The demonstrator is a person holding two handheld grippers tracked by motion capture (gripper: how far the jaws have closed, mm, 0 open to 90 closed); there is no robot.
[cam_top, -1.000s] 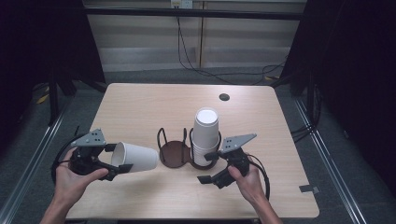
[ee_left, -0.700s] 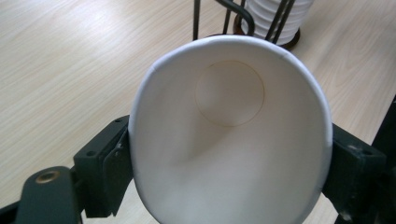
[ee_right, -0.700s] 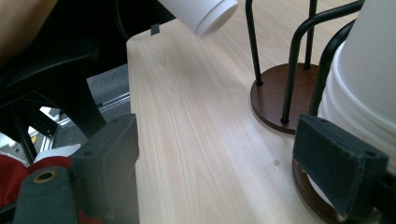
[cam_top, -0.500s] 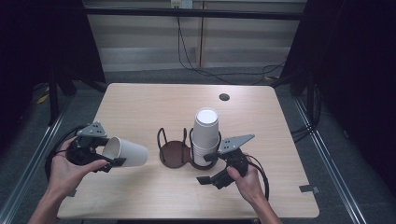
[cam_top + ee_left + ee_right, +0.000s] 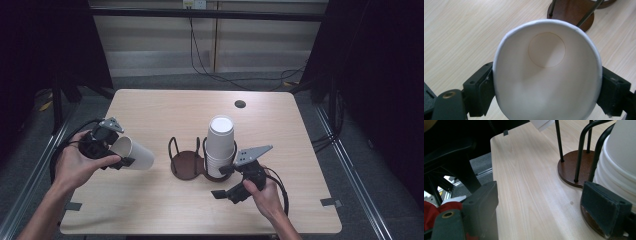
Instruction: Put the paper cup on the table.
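Left of the wire cup holder [image 5: 187, 161], your left gripper [image 5: 112, 150] clamps a single paper cup [image 5: 134, 155] by its rim, lying on its side with the mouth toward you and its base pointing at the holder's empty bay. Your right gripper [image 5: 223, 182] stands open, holding nothing, beside the stack of cups [image 5: 220, 146] in the other bay. Bare table [image 5: 165, 112] lies between cup and holder, so the approach looks free.
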